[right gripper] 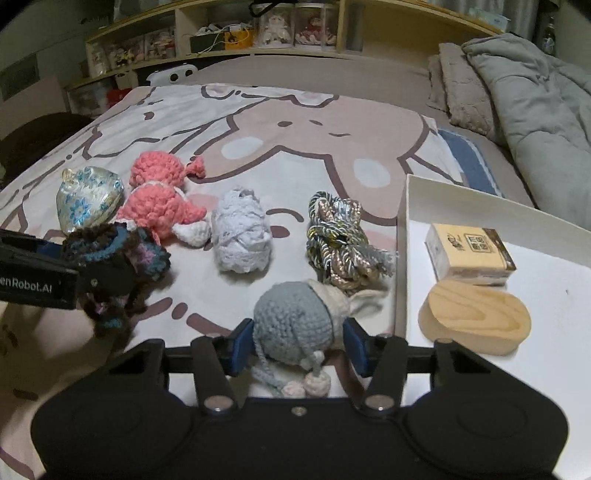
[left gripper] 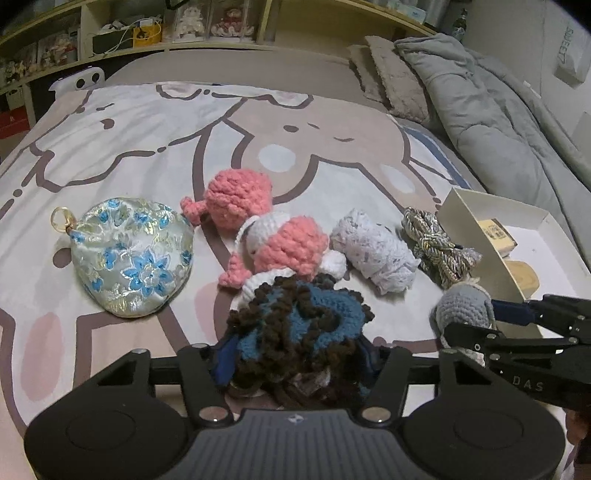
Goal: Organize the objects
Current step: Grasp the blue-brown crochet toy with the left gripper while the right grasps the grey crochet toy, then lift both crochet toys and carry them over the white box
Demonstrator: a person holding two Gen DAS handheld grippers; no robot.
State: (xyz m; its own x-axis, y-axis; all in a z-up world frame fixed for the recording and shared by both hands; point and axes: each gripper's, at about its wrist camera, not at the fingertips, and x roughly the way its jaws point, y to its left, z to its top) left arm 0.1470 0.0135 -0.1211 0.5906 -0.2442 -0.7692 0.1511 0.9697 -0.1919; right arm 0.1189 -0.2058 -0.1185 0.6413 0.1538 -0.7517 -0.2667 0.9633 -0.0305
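My left gripper [left gripper: 295,354] is shut on a brown and blue crochet piece [left gripper: 299,321], held just above the bed; it also shows in the right wrist view [right gripper: 118,266]. My right gripper [right gripper: 299,343] is shut on a grey crochet doll [right gripper: 295,321], seen in the left wrist view [left gripper: 465,310] beside the white box [right gripper: 554,295]. On the bedspread lie a floral satin pouch [left gripper: 133,258], two pink crochet toys [left gripper: 236,199] [left gripper: 291,251], a pale lace roll [left gripper: 373,254] and a bundle of twisted cord [left gripper: 439,243].
The white box at the right holds a small printed carton [right gripper: 469,254] and an oval wooden box [right gripper: 476,317]. A grey quilt [right gripper: 535,122] and pillows [right gripper: 461,88] lie at the far right. Shelves [right gripper: 258,33] run along the back.
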